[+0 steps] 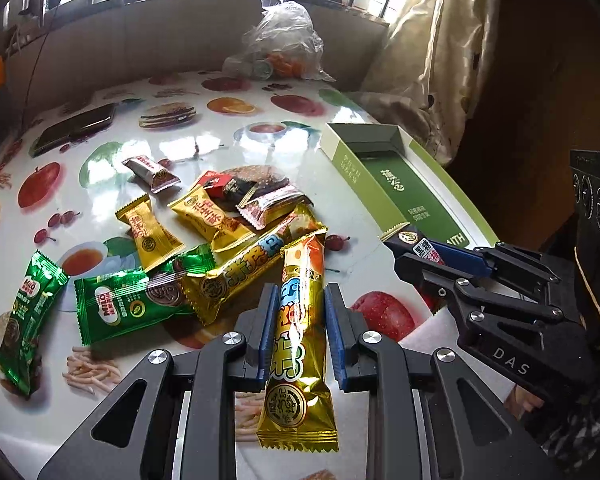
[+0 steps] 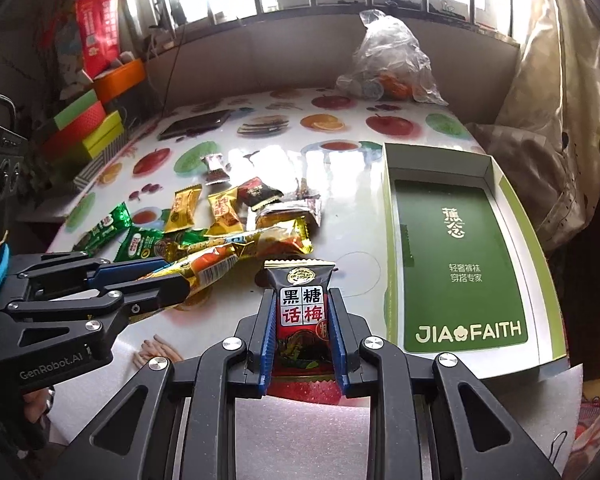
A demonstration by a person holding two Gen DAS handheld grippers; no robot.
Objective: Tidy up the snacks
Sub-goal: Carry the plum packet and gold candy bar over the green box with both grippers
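My left gripper [image 1: 298,300] is shut on a long gold and orange snack bar [image 1: 300,344], held lengthwise between the blue pads; it also shows in the right wrist view [image 2: 204,270]. My right gripper [image 2: 303,306] is shut on a black and red plum candy packet [image 2: 302,312], which also shows in the left wrist view [image 1: 422,246], just left of the open green and white box [image 2: 460,264]. A pile of loose snacks [image 1: 204,232] lies on the table: gold packets, green Milo packets [image 1: 132,300], dark wrapped sweets.
The fruit-print table [image 1: 148,160] holds a dark phone [image 1: 76,128] at the far left and a clear plastic bag [image 1: 284,40] at the back. Coloured boxes [image 2: 88,128] stack at the left edge. A curtain [image 1: 432,60] hangs on the right.
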